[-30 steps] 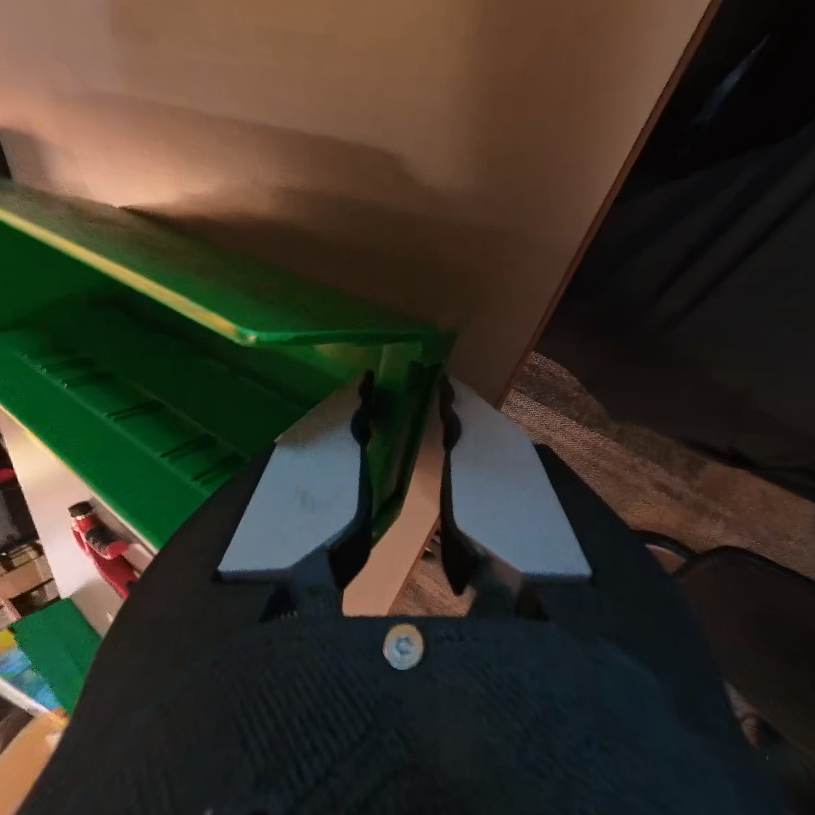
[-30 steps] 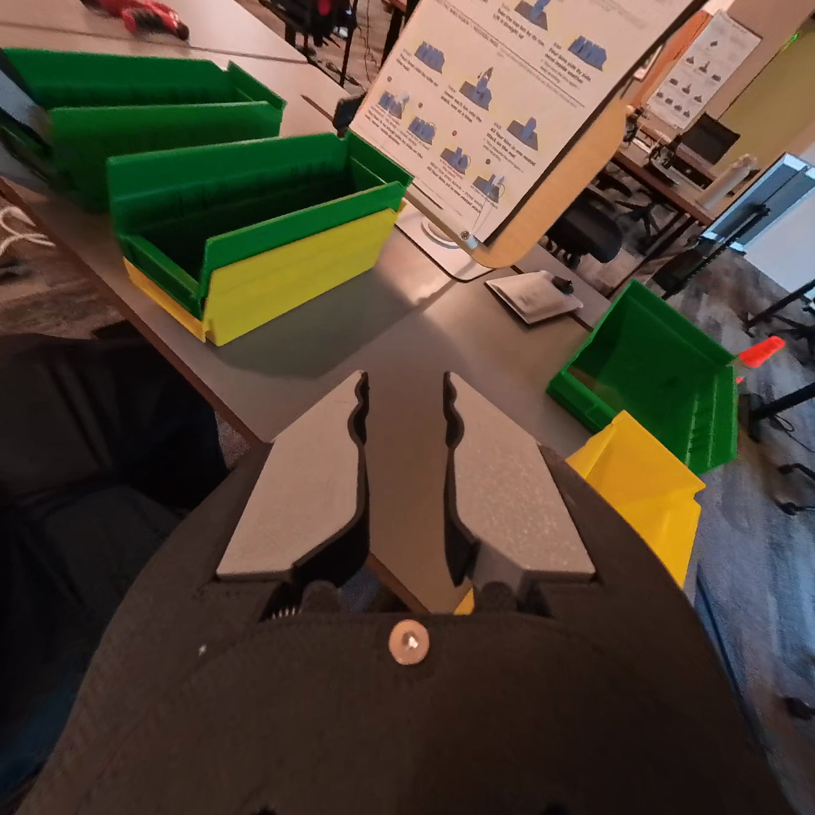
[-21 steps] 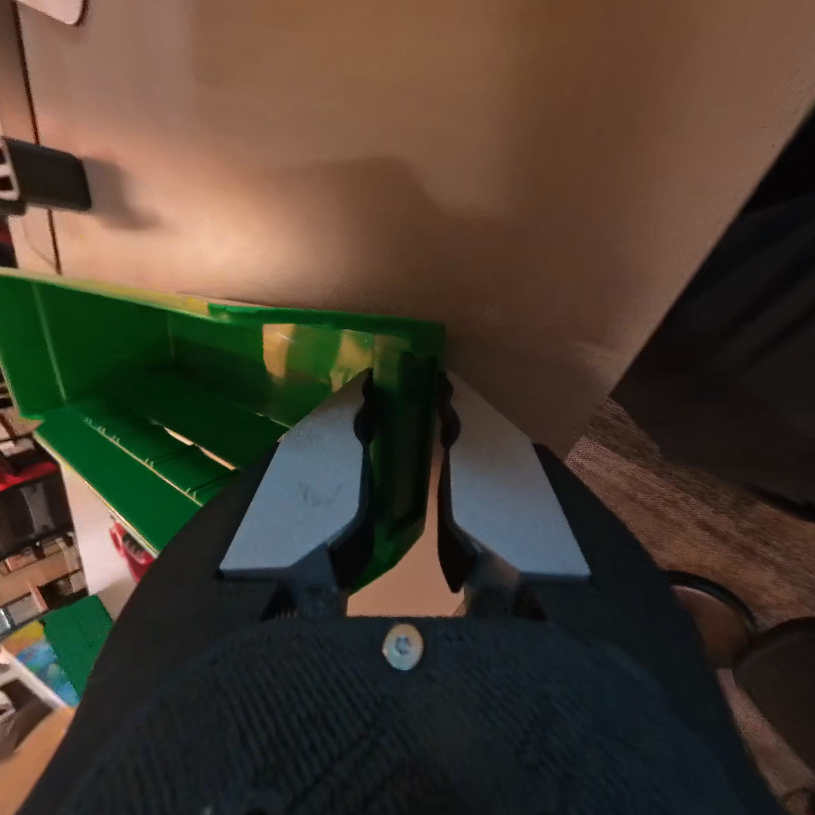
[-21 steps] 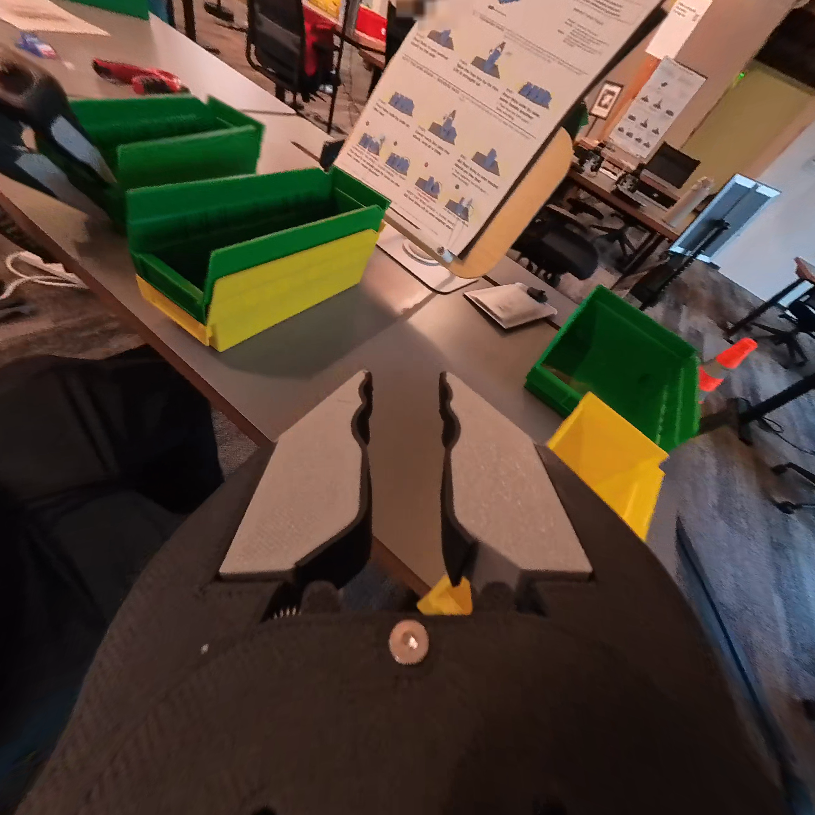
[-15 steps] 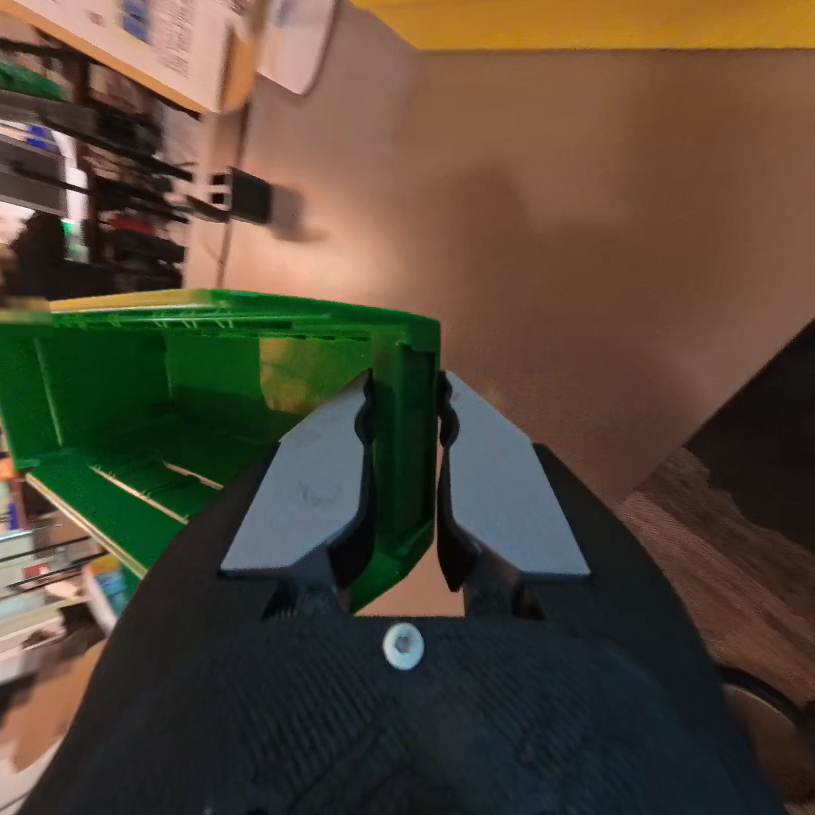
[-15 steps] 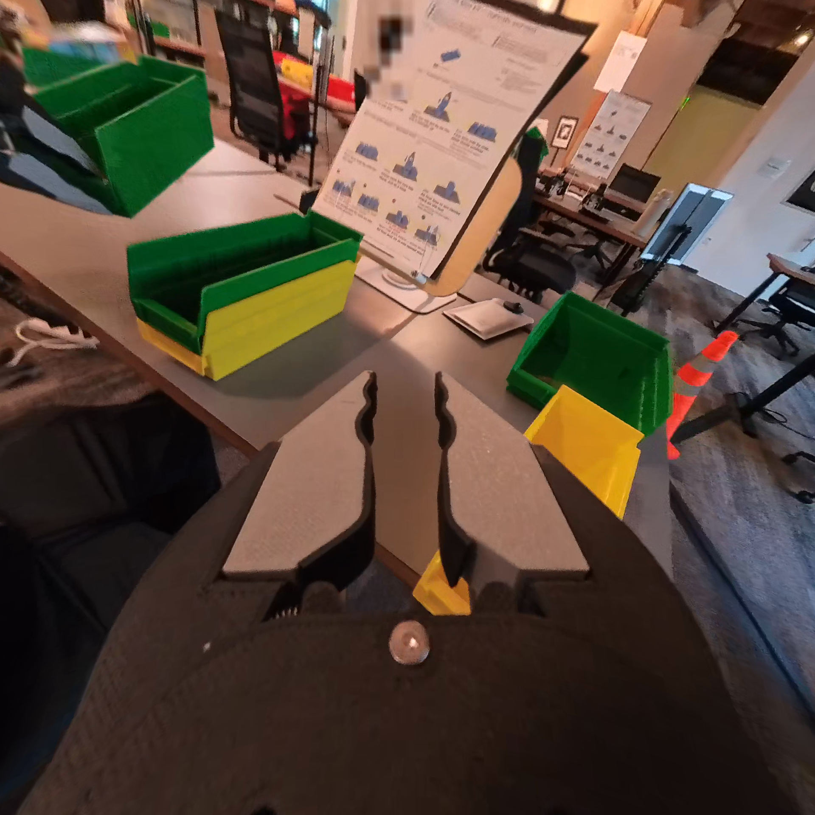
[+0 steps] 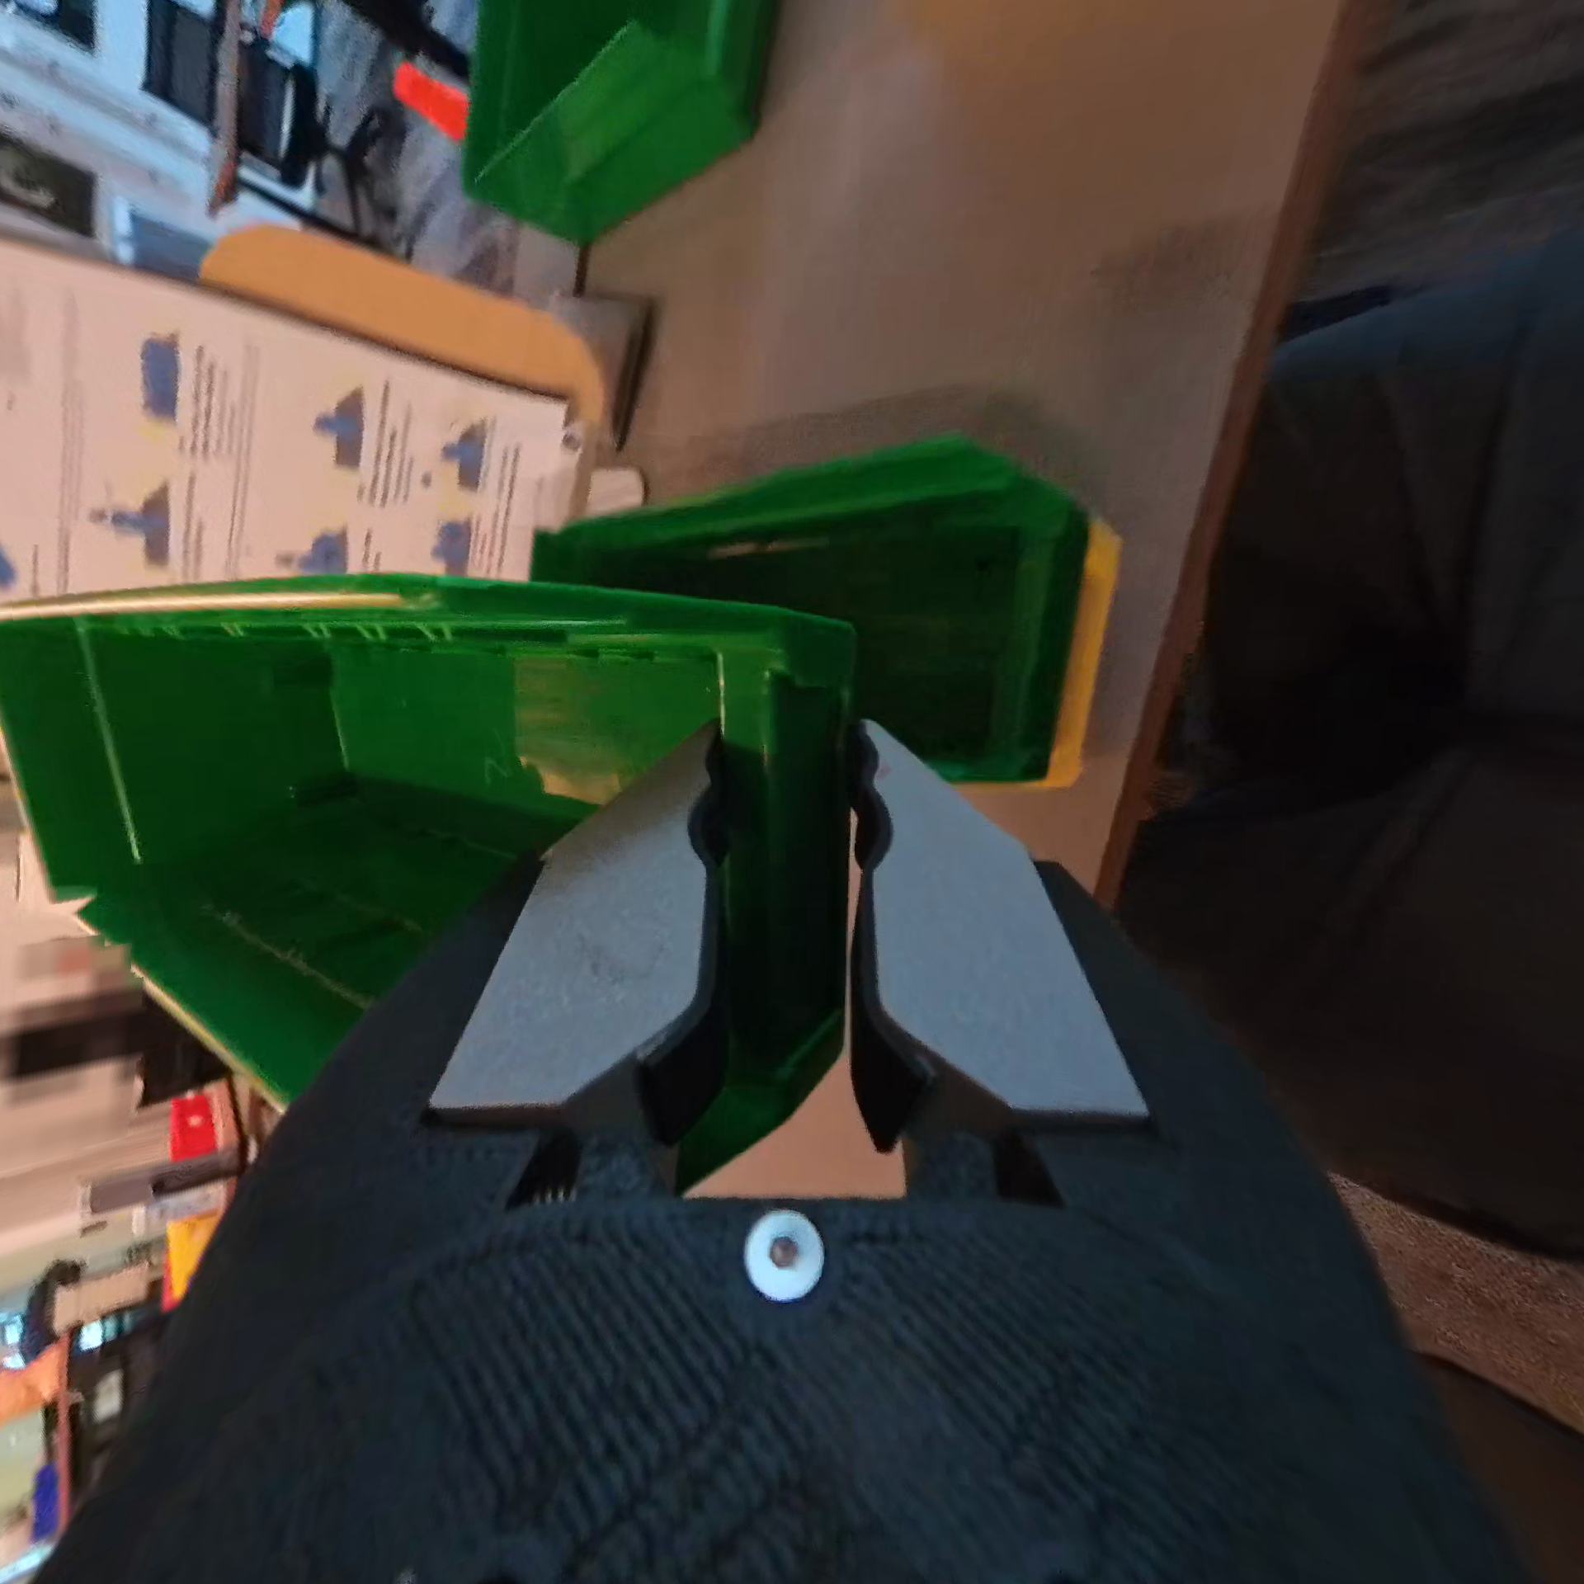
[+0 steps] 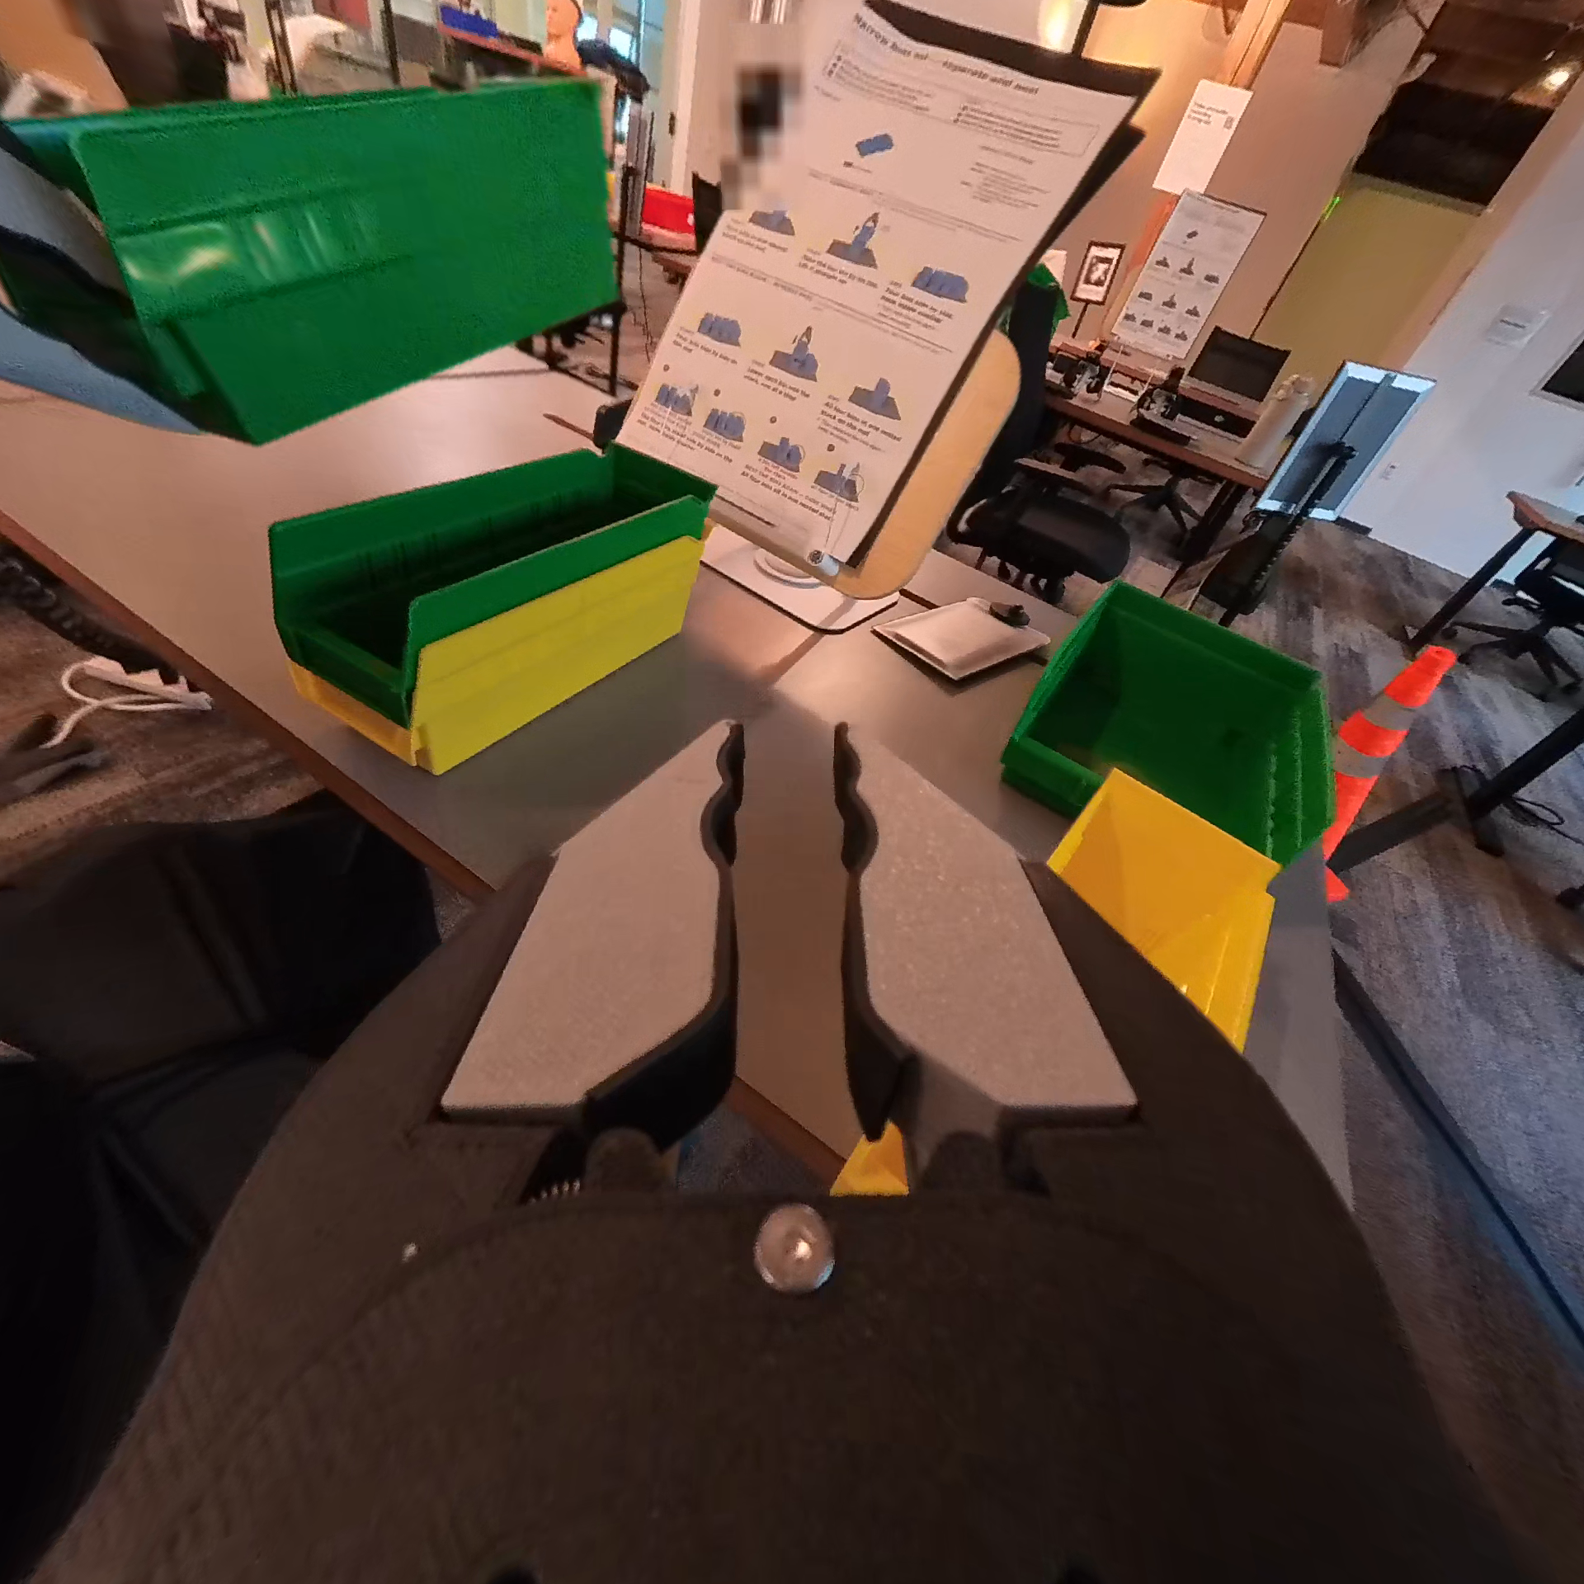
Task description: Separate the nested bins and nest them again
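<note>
Left wrist view: left gripper (image 7: 784, 771) clamps an empty green bin's (image 7: 343, 771) wall; right gripper (image 8: 787, 754) narrowly parted, empty.

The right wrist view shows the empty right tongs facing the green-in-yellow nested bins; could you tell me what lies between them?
Only bare grey tabletop separates the right tongs from the nested bins, as the right wrist view shows.

Instruction board (image 8: 866, 334) upright on table (image 8: 154, 506); grey pouch (image 8: 960, 639) just right of board; orange traffic cone (image 8: 1380, 737) farther right, on floor.
</note>
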